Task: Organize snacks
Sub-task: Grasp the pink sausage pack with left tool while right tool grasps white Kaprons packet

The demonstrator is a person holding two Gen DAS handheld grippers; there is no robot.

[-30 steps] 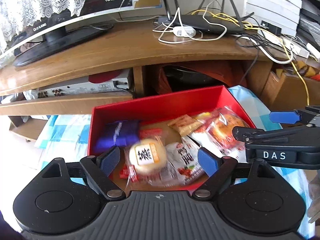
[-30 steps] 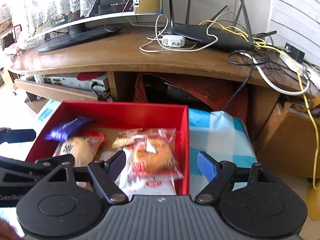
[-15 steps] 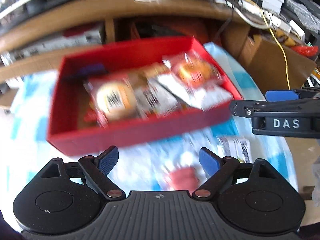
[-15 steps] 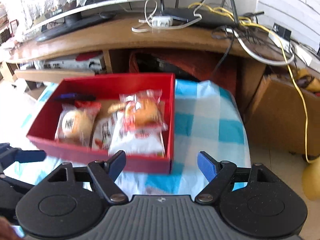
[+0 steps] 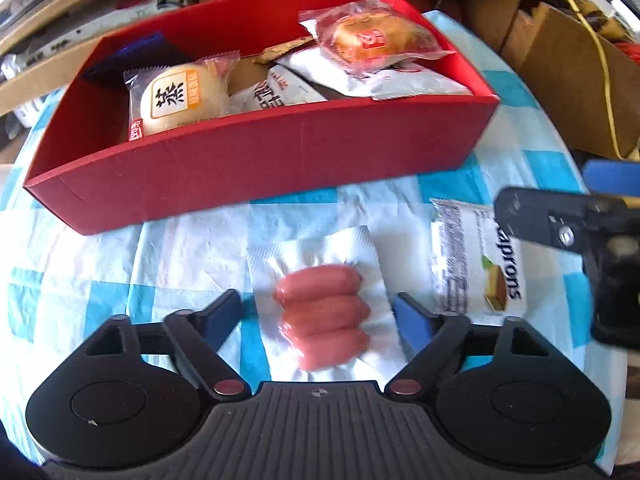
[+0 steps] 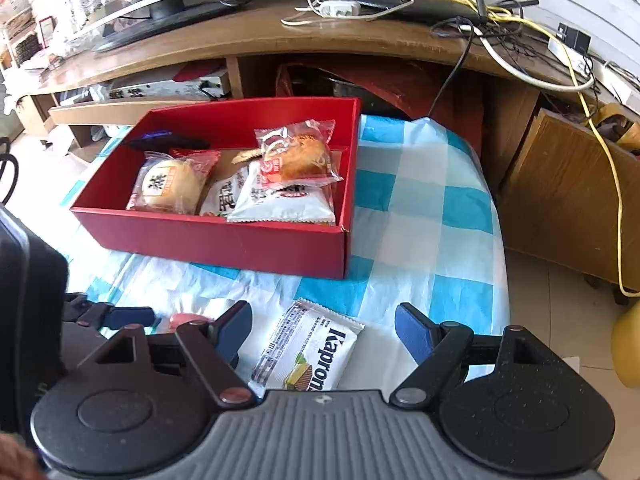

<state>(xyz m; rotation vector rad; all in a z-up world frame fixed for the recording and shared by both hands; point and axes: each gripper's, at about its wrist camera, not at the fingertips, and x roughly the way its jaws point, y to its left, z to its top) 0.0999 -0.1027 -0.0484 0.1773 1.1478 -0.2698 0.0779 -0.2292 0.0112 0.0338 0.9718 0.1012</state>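
Note:
A red box [image 5: 256, 168] [image 6: 224, 240] on the blue-checked cloth holds several wrapped snacks: a round cake [image 5: 180, 98], a bun in red wrap [image 5: 372, 40], white packets, a purple bar [image 5: 136, 50]. A clear pack of sausages [image 5: 322, 314] lies in front of the box, between the fingers of my open left gripper [image 5: 320, 318]. A white Kaprons wafer pack [image 6: 306, 348] [image 5: 476, 264] lies to its right, between the fingers of my open right gripper [image 6: 324, 330]. Neither pack is gripped.
A wooden TV stand [image 6: 280, 40] with a monitor, router and tangled cables stands behind the low table. A cardboard box [image 6: 560, 184] sits on the floor to the right. The cloth's right edge [image 6: 500, 240] drops to the tiled floor.
Both grippers have pulled back from above the box and dropped toward the cloth in front of it. The sausage pack and wafer pack have come between their open fingers.

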